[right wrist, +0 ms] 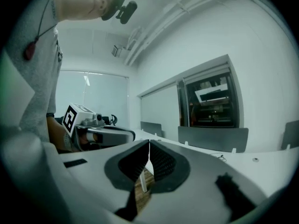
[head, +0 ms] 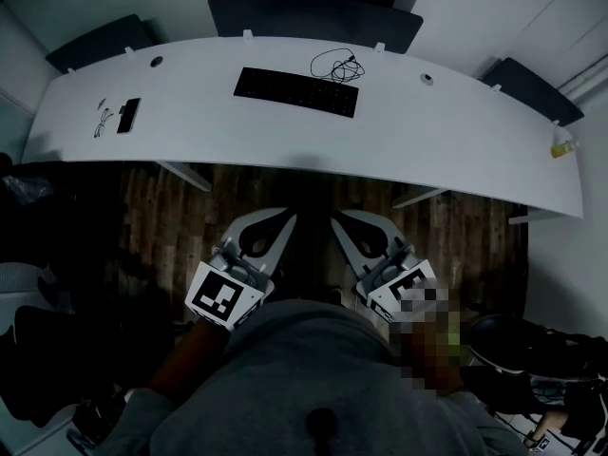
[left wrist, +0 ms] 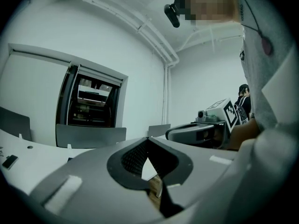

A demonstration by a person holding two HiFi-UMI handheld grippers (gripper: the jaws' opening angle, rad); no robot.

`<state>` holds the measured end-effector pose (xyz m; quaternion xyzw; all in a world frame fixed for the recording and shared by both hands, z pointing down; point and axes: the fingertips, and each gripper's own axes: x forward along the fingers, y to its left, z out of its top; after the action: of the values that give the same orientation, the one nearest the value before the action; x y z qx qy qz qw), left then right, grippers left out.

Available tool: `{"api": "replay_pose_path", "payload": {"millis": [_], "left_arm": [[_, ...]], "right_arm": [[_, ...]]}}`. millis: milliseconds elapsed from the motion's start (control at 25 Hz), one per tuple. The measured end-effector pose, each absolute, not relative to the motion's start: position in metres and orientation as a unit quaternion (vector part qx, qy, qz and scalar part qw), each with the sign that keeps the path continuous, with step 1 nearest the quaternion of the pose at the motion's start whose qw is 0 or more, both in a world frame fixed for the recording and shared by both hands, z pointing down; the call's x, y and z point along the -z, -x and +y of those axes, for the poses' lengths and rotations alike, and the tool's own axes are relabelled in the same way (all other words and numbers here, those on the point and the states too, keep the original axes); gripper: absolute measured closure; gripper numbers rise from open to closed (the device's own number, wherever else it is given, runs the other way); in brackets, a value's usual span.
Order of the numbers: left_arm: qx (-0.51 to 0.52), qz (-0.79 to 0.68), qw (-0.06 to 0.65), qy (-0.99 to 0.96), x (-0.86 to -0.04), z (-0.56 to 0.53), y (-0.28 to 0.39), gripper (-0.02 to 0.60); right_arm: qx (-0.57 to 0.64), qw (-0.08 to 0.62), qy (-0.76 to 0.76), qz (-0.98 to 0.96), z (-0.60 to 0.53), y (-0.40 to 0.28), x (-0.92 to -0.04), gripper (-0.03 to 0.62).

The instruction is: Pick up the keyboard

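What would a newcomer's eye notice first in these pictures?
A long white curved desk fills the top of the head view, with a black keyboard at its middle. Below, over the dark wooden floor, the left gripper and right gripper are both shut and empty, short of the desk.

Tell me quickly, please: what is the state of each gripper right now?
Left gripper: closed, holding nothing.
Right gripper: closed, holding nothing.

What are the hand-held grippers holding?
Nothing: the left hand-held gripper and right hand-held gripper are both shut and empty, away from the flat black keyboard.
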<state>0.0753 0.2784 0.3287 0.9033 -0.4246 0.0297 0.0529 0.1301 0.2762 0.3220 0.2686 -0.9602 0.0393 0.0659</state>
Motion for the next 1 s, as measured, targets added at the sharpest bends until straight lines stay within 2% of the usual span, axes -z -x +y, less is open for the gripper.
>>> {"api": "replay_pose_path", "payload": {"millis": [360,680,1000], "left_arm": [[-0.022,-0.396,0.039,-0.917,-0.33,0.231,-0.023,0.578],[-0.023,-0.385,0.055,-0.921,-0.338,0.211,0.022,0.578],[-0.024,-0.394,0.064,-0.917,-0.346,0.194,0.039,0.578]], "right_arm": [[-0.042,0.065,-0.318,-0.945,0.232,-0.09,-0.322,0.58],[-0.055,0.075,-0.341,-0.935,0.216,-0.051,-0.328,0.58],[-0.052,0.077,-0.341,-0.935,0.197,-0.038,-0.33,0.58]]}}
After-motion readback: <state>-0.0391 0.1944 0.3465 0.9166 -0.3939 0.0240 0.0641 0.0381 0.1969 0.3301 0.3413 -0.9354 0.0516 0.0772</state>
